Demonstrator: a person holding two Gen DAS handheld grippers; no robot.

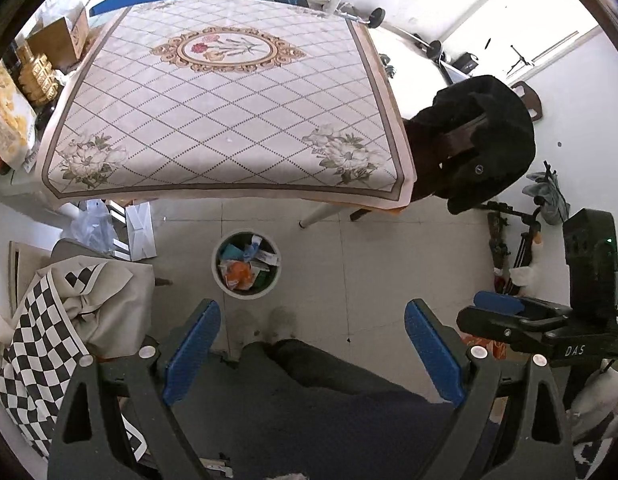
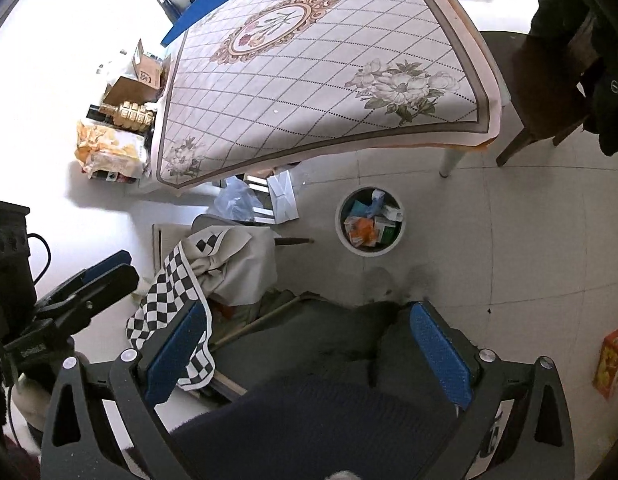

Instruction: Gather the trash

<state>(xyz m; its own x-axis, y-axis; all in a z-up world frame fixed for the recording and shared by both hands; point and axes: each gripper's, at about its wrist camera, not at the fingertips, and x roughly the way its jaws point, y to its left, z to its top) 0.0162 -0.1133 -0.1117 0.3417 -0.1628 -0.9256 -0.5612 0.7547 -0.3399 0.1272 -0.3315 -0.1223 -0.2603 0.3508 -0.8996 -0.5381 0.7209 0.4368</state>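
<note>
A round white trash bin (image 1: 247, 265) stands on the tiled floor in front of the table, filled with orange, green and blue wrappers. It also shows in the right wrist view (image 2: 369, 221). My left gripper (image 1: 313, 344) is open and empty, held high above the floor and my legs, nearer to me than the bin. My right gripper (image 2: 305, 352) is open and empty too, also above my lap. The table (image 1: 225, 92) with the diamond-patterned flowered cloth shows only a tiny white speck on it.
A chair with a checkered cloth (image 1: 53, 336) is at the left. A chair with a black coat (image 1: 481, 140) stands right of the table. Boxes and bags (image 2: 113, 136) lie left of the table. An orange box (image 2: 613, 360) is on the floor at right.
</note>
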